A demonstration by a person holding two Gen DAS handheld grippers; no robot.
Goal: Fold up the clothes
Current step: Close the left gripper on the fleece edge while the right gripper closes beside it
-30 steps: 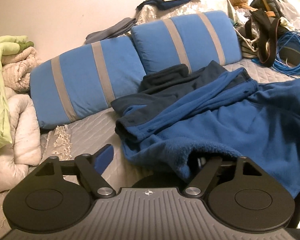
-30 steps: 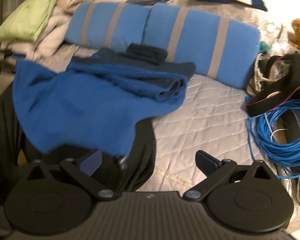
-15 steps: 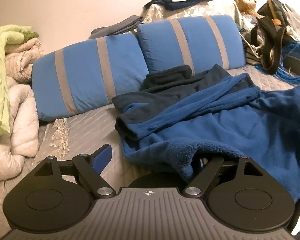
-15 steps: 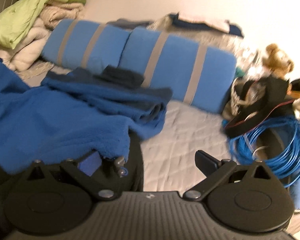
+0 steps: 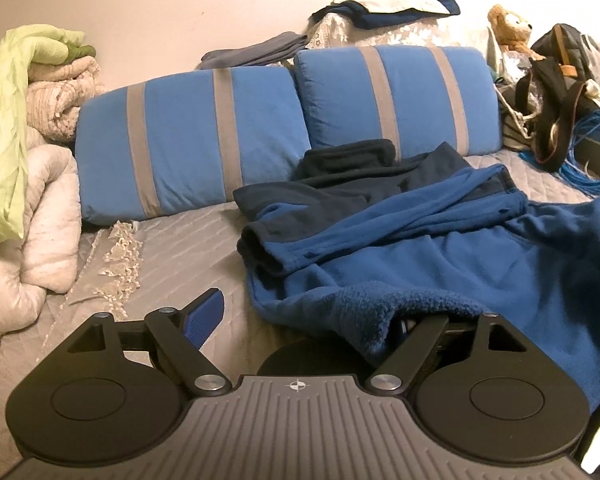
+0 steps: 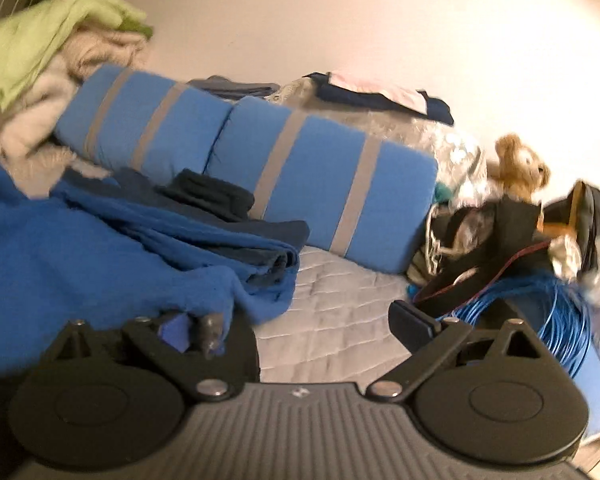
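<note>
A blue fleece jacket [image 5: 440, 264] with dark navy lining lies crumpled on the grey quilted bed [image 5: 188, 248]. In the left wrist view my left gripper [image 5: 308, 312] stands wide open. Its left pad [image 5: 206, 314] is bare, and its right finger is hidden under the fleece hem draped over it. In the right wrist view the jacket [image 6: 80, 264] fills the left side. My right gripper [image 6: 288, 324] is wide and its jaws are closing. The fleece edge hangs over its left finger, while the right fingertip [image 6: 412, 324] is bare above the bed [image 6: 340, 308].
Two blue pillows with grey stripes [image 5: 204, 136] [image 5: 396, 92] lean on the wall behind the jacket. Piled blankets [image 5: 28, 160] sit at the left. A blue cable coil [image 5: 588, 160], a black bag [image 5: 556, 80] and a teddy bear [image 5: 508, 28] crowd the right.
The right wrist view has swung to the right and tilted up, with the fleece edge still over its left finger. The left view rolled slightly; its gripper stays in place.
</note>
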